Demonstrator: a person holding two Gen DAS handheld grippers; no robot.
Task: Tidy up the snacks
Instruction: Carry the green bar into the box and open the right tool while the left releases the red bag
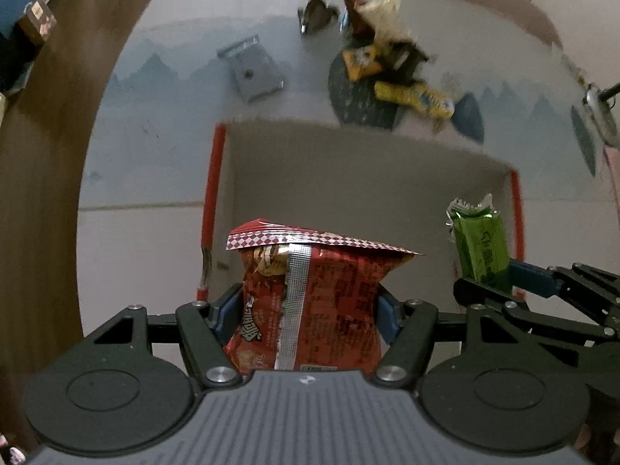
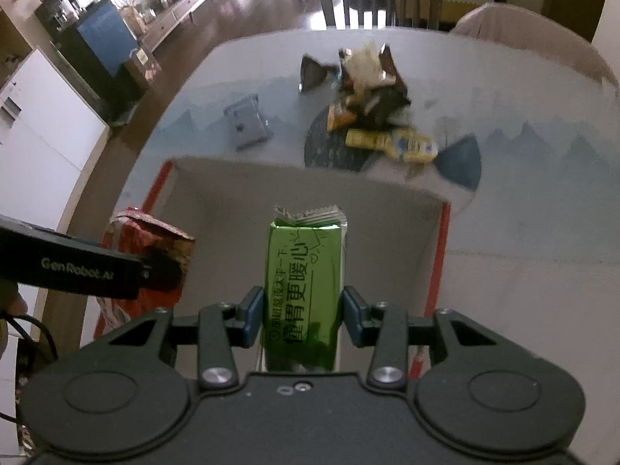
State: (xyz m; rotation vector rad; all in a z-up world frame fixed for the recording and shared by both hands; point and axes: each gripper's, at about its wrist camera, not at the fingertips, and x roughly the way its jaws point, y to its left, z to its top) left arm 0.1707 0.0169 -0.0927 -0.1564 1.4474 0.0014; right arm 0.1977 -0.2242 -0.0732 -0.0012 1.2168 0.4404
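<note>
Both tongs were clenched: left tongs [image 1: 306,310] on a red bag [image 1: 310,302], right tongs [image 2: 302,314] on a green bar [image 2: 304,290]. Neither snack had reached the box [image 2: 240,193] at centre frame, and a snack pile [image 2: 372,104] waited on the desk [image 2: 523,271], upper right.

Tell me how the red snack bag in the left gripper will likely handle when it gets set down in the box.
The red snack bag looks puffy and soft: it pinches in where the left gripper squeezes it, so it probably deforms rather than holds shape. It seems light for its size. Its glossy foil may slip, and it may flop over in the box.
</note>
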